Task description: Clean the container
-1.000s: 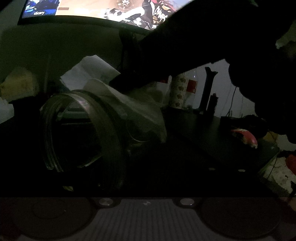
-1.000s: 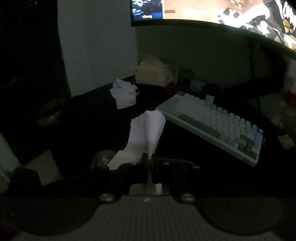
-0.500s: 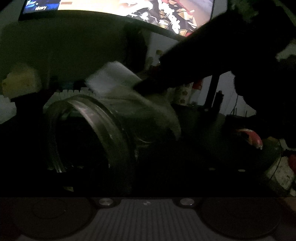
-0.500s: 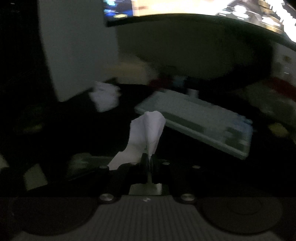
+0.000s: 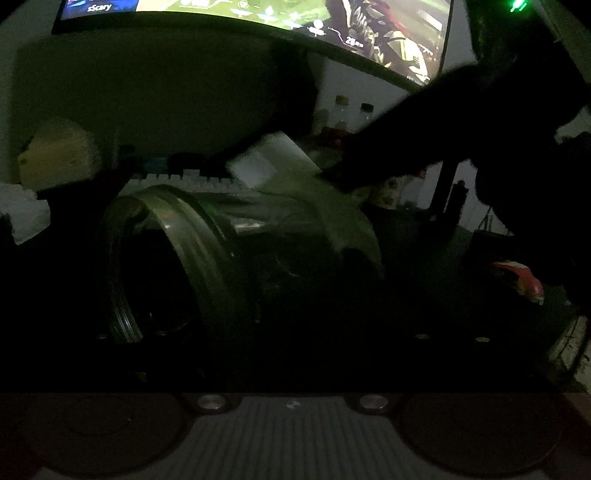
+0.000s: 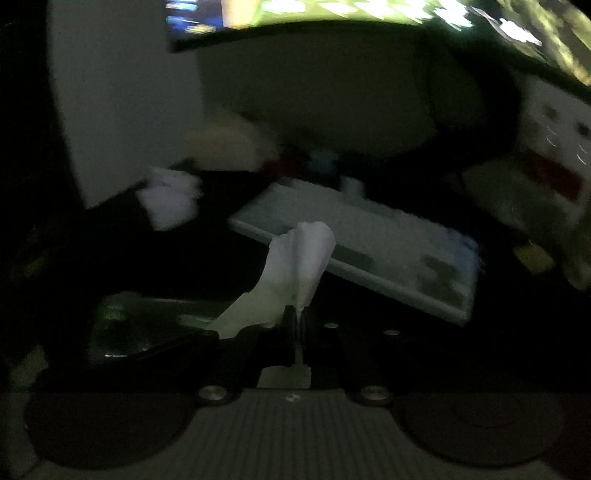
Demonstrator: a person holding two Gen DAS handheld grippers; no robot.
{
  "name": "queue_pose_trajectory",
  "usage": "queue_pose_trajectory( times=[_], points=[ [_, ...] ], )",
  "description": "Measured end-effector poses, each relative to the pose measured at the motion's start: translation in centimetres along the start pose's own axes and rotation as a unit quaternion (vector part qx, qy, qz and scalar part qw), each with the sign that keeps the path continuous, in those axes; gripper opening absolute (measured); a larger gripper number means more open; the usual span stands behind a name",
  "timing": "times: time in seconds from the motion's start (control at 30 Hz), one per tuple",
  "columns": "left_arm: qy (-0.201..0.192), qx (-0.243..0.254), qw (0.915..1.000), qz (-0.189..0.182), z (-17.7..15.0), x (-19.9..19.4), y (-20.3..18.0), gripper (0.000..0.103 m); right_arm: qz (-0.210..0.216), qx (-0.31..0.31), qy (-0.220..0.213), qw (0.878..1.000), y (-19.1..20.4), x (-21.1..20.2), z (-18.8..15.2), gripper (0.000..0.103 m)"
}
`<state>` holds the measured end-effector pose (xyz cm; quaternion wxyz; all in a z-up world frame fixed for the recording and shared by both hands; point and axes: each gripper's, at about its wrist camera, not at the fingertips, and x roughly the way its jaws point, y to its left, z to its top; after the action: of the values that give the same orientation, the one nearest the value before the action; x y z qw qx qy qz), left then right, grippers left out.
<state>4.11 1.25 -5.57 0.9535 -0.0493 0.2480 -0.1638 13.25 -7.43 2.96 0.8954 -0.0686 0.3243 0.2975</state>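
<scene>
In the left wrist view a clear round container lies on its side with its ribbed rim facing left. It fills the space between the dark fingers of my left gripper, which is shut on it. My right gripper reaches in from the upper right as a dark shape. It presses a white tissue onto the container's top wall. In the right wrist view my right gripper is shut on the tissue, and the container glints at the lower left.
A pale keyboard lies on the dark desk behind the tissue. A lit monitor spans the top. A crumpled tissue and a yellowish box sit at the left. Bottles and a red packet are at the right.
The right gripper and its tissue have slid rightward over the container's top. The container keeps its place between the left fingers while the background shifts. The right view has blurred.
</scene>
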Motion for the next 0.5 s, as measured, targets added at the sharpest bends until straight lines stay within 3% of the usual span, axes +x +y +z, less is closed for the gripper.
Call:
queue_pose_trajectory(
  times=[0.07, 0.1, 0.23, 0.4, 0.5],
  points=[
    [0.001, 0.001, 1.0000, 0.002, 0.1, 0.1, 0.0, 0.088, 0.049, -0.010, -0.001, 0.999, 1.4, -0.4, 0.0, 0.007],
    [0.002, 0.001, 1.0000, 0.002, 0.1, 0.2, 0.1, 0.088, 0.054, -0.019, -0.001, 0.998, 1.9, -0.6, 0.0, 0.007],
    [0.002, 0.005, 1.0000, 0.004, 0.1, 0.2, 0.1, 0.088, 0.037, -0.030, 0.000, 0.999, 1.7, -0.7, -0.3, 0.007],
    [-0.001, 0.004, 1.0000, 0.007, 0.0, 0.1, 0.2, 0.088, -0.018, 0.045, 0.019, 0.999, -2.0, -0.1, -0.3, 0.007],
    [-0.004, 0.001, 0.9999, 0.010, 0.0, 0.1, 0.0, 0.088, 0.010, 0.023, 0.011, 1.000, -0.7, -0.5, -0.4, 0.008]
  ],
)
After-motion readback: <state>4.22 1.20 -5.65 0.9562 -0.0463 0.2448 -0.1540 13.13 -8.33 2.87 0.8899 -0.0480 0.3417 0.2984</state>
